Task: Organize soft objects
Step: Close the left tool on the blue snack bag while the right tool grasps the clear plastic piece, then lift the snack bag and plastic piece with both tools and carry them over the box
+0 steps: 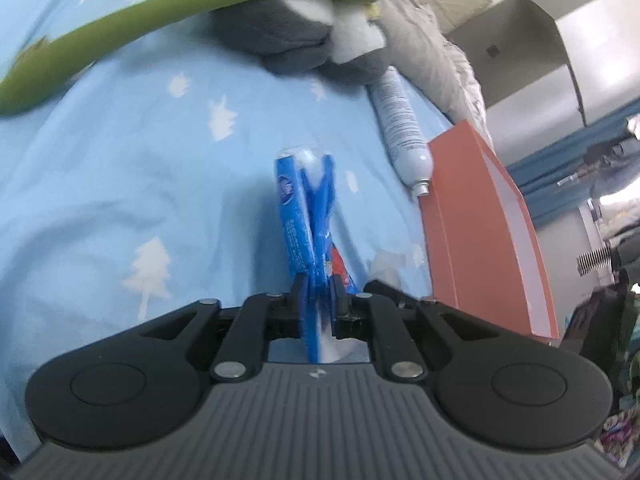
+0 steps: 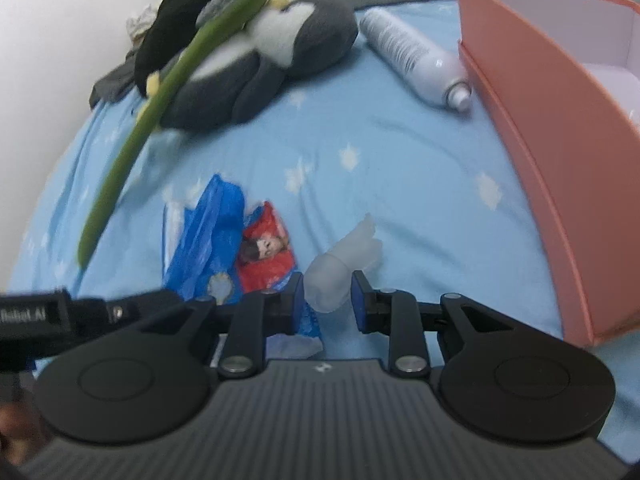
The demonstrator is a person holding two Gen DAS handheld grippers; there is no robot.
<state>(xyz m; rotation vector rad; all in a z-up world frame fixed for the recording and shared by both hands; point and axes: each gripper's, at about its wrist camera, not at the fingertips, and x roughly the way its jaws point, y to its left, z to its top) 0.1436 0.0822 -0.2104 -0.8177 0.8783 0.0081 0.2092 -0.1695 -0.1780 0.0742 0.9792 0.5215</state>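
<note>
The big thing here is the orange box (image 2: 532, 128); it sits on the blue sheet (image 2: 400, 184) with white trees on it; the box is open on top, and its inside is pale; only a small part of the inside shows, and nothing can be seen in that part; the rest of the inside is hidden.

A white spray can (image 2: 416, 60) lies on its side on the sheet, and its nozzle end is just beside the box wall; farther from the box, past the can, sits a grey and white plush toy (image 2: 264, 60); a long green strip (image 2: 176, 80) lies across the toy and runs on away from the box.

The left gripper (image 1: 320, 304) is pinched on a blue plastic bag (image 1: 308, 216); the bag is thin and crinkly, with a red patch low down; it sticks out from between the jaws, and the box is close by on the right in that view; the bag is not in the box.

The right gripper (image 2: 327, 296) has a pale, see-through soft thing (image 2: 340, 268) between its jaws; the left jaw touches it, but there is a small gap at the right jaw, so I cannot tell if it is really squeezed; this soft thing is near the box, closer to it than the bag is; it is outside the box too; in this view the bag (image 2: 208, 240) shows next to the soft thing, on the side away from the box, with a red picture on it.
</note>
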